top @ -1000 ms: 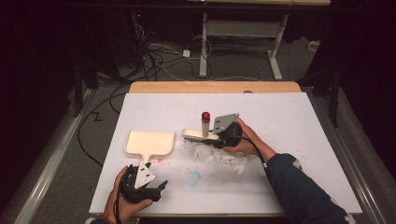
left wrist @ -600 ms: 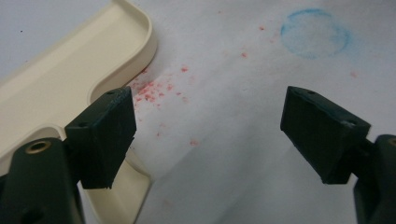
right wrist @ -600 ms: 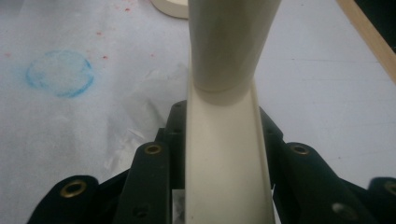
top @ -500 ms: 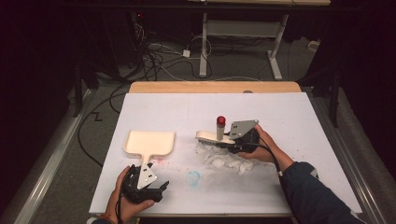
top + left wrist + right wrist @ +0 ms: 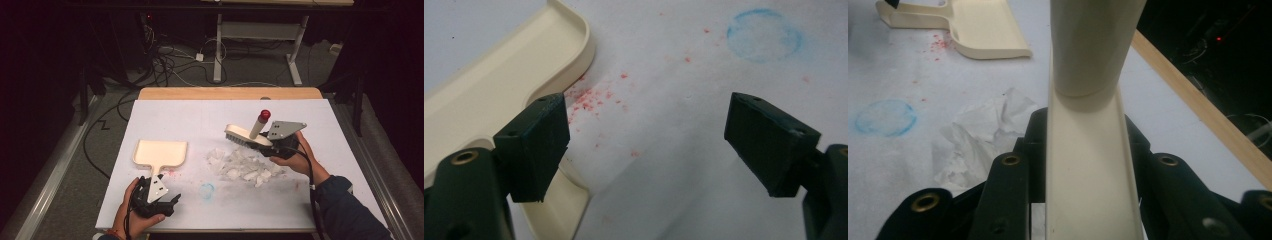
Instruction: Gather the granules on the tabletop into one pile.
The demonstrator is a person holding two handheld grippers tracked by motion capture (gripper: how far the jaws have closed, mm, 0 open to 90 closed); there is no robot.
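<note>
— White paper scraps [image 5: 245, 167] lie in a heap in the middle of the table [image 5: 350, 150], seen from the high view. Is the sweeping done?

— Not yet, I think. The right gripper [image 5: 272, 145] squeezes the cream brush [image 5: 247, 135] and holds it just behind the heap. The cream dustpan [image 5: 160, 153] sits well apart, on the left, with no scraps in it.

— And the left gripper [image 5: 167, 200]?

— It rests near the front edge, just beside the dustpan's handle, holding nothing.

— What about the left gripper view?

— Its two black jaws stand wide apart with bare table between them. The dustpan [image 5: 504, 95] lies by the left jaw, with its handle passing under that jaw. I see red specks [image 5: 589, 97] and a blue ring [image 5: 764, 35] on the table.

— And the right gripper view?

— The brush [image 5: 1088, 150] runs straight up between the jaws, pinched tight. Crumpled paper scraps [image 5: 978, 135] lie to the left of it, and the dustpan [image 5: 978, 25] is far off at the top.

— So what is left?

— My guess: grab the dustpan, bring it close, and sweep the scraps in.
</note>
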